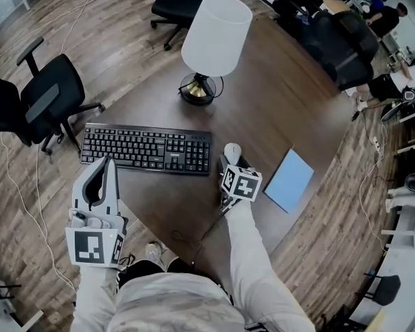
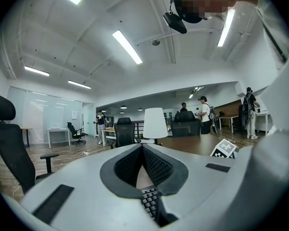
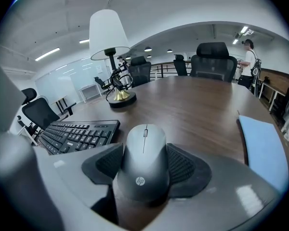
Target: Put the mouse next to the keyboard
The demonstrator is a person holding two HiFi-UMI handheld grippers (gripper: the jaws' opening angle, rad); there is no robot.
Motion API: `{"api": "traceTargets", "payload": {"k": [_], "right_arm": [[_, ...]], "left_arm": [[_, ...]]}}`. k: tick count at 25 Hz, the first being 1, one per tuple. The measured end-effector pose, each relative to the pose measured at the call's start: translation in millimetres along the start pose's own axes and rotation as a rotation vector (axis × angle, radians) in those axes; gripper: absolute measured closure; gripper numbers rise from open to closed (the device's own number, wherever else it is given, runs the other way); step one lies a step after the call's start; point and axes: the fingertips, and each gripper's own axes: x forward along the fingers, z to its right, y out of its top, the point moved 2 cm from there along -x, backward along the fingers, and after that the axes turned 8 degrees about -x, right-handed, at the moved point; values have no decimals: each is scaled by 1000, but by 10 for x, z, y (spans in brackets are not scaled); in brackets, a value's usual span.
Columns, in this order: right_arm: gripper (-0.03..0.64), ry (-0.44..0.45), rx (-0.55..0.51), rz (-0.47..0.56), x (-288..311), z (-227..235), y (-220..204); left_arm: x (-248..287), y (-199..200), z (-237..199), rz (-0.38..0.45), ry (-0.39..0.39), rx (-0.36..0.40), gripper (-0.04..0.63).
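Right tool (image 3: pixel 143 163): jaws pinch the mouse (image 3: pixel 145 143) across its two flanks, the ribbed pads seated at mid-body behind the scroll wheel.
Left tool (image 2: pixel 143 150): jaws pressed together, nothing between them; held well to the left of the right tool, at the near left corner of the keyboard (image 1: pixel 146 149).
Mouse position: between the right tool's jaws, nose pointing away; the keyboard's right end lies just ahead-left. Whether the base rests on the worktop (image 1: pixel 277 102) cannot be told.
Handling, judged: light, rigid plastic shell. The smooth curved sides could slip under a weak pinch. The top buttons are the delicate part.
Hold point, judged: the flanks at the widest part, as taken now; keep pressure off the buttons and wheel.
Surface: dark wood-grain worktop, flat and smooth; the mouse should slide freely on it.
Right of tool: flat blue pad (image 1: pixel 289 180), apart from the mouse.
Ahead of tool: table lamp (image 1: pixel 214 37) with white shade, beyond the keyboard.
Room: open office, plank floor, black swivel chairs (image 1: pixel 52 95), people standing far off.
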Motion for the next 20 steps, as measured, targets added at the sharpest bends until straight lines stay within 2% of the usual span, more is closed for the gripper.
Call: {"api": "traceTargets", "payload": {"k": [20], "right_arm": [[311, -36, -10, -73, 76, 16, -93]], "left_arm": [[-69, -36, -26, -5, 18, 0, 591]]}}
